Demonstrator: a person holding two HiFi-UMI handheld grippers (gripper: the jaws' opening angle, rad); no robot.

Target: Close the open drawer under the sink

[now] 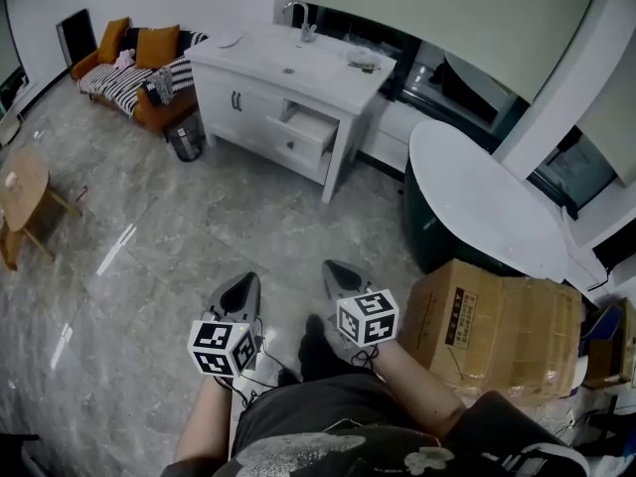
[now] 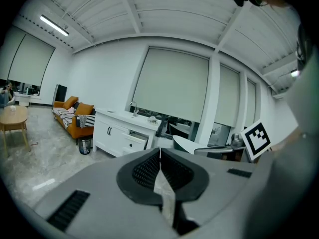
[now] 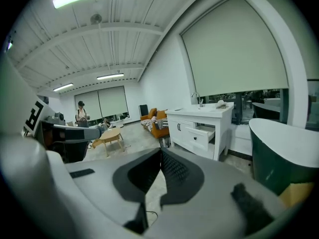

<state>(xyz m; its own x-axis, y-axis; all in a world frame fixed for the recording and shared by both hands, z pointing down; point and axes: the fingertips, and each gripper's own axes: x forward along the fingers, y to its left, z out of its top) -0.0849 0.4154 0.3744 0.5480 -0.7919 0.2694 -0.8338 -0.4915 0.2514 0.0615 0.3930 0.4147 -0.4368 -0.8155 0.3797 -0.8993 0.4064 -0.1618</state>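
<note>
A white sink cabinet (image 1: 288, 87) stands far across the room by the window wall. Its upper right drawer (image 1: 306, 127) is pulled out and open; the same drawer (image 3: 203, 135) shows in the right gripper view, and the drawer (image 2: 137, 137) is small in the left gripper view. My left gripper (image 1: 245, 284) and right gripper (image 1: 335, 271) are held side by side near my body, both pointing toward the cabinet. Both are shut with nothing between the jaws. A wide stretch of floor lies between them and the drawer.
A dark green tub (image 1: 477, 207) with a white rim stands right of the cabinet. A cardboard box (image 1: 497, 326) sits close at my right. An orange sofa (image 1: 139, 68), a bin (image 1: 185, 137) and a wooden table (image 1: 25, 202) are at the left. People stand far back (image 3: 81, 114).
</note>
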